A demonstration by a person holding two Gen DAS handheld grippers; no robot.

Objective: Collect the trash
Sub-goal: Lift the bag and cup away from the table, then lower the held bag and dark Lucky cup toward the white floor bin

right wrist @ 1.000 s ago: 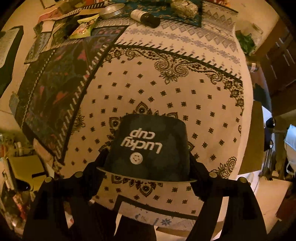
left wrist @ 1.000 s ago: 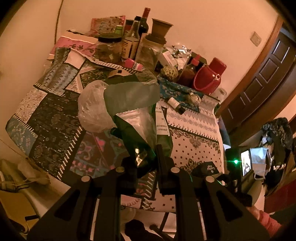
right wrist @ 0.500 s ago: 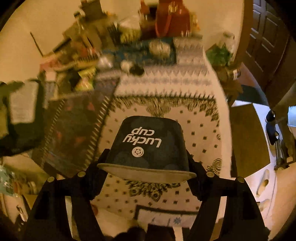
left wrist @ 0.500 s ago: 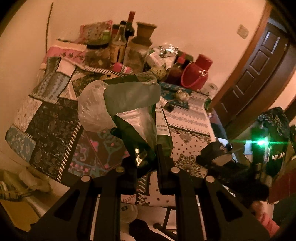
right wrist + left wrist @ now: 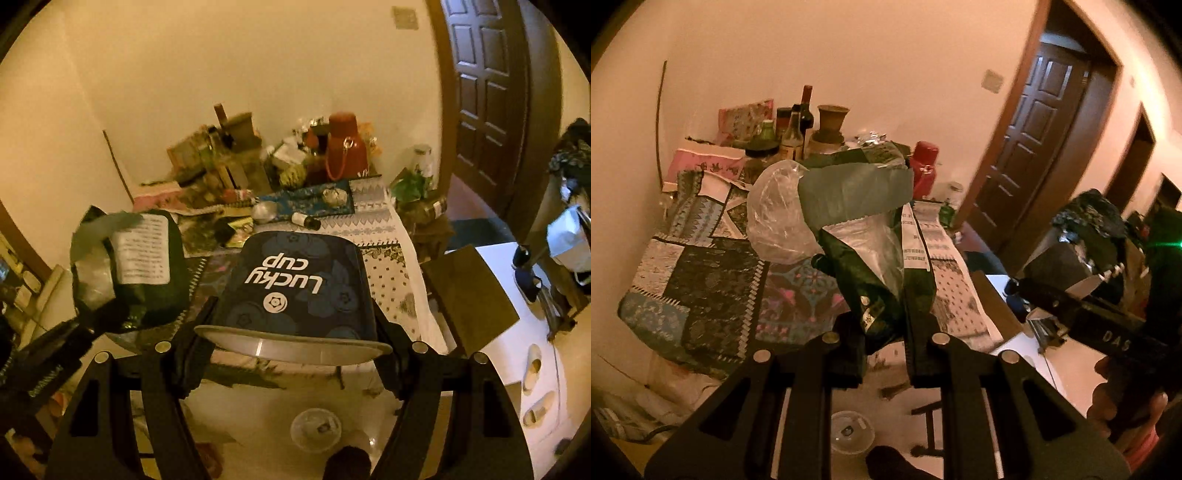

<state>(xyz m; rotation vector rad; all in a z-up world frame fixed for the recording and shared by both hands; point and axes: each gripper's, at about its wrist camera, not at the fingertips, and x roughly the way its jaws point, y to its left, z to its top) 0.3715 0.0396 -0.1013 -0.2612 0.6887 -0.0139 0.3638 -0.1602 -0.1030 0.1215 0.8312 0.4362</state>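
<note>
both jaws clenched: left gripper (image 5: pixel 882 328) on green snack wrappers (image 5: pixel 882 258), right gripper (image 5: pixel 291 325) on "lucky cup" paper cup (image 5: pixel 295 288).
carry step, loads clear of the table (image 5: pixel 391 280); next likely needs a bin, none visible.

table back (image 5: pixel 258 173): crowded bottles | front cloth (image 5: pixel 391 280): bare | floor: bowl (image 5: pixel 315 430)
</note>
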